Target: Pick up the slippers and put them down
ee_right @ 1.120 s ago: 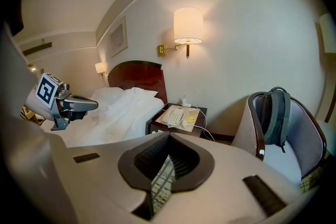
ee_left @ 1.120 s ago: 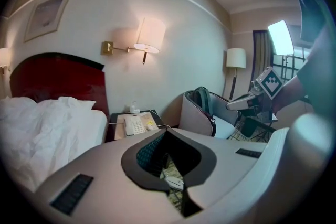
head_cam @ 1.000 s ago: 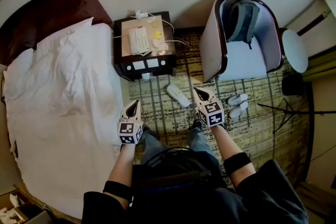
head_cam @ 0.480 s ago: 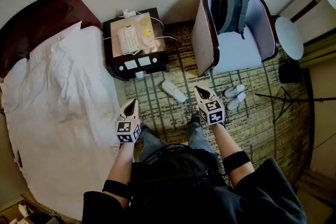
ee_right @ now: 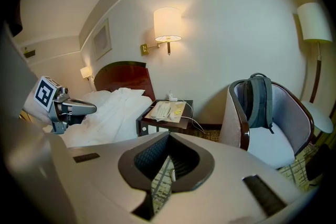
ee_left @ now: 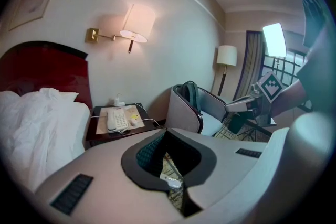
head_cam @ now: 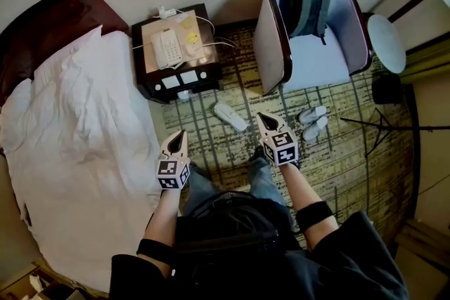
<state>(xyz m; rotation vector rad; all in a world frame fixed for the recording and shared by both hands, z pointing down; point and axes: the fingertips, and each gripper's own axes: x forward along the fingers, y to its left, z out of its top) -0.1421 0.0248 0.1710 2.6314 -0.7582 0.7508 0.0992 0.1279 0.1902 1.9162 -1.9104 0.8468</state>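
No lettering, brand or number is legible anywhere. The left tool (head_cam: pixel 180 137) and right tool (head_cam: pixel 263 119) carry only black-and-white square markers (head_cam: pixel 172 173). The telephone (head_cam: pixel 166 48) at 11 o'clock has keys too small to read.

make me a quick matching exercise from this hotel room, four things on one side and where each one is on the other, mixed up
Things:
1. backpack
2. telephone
3. lone slipper
4. pair of slippers

Places:
A. on the carpet, in front of the armchair
B. on the nightstand
C. on the armchair seat
D. on the carpet, near the nightstand's front corner

Pairs: 1-C, 2-B, 3-D, 4-A
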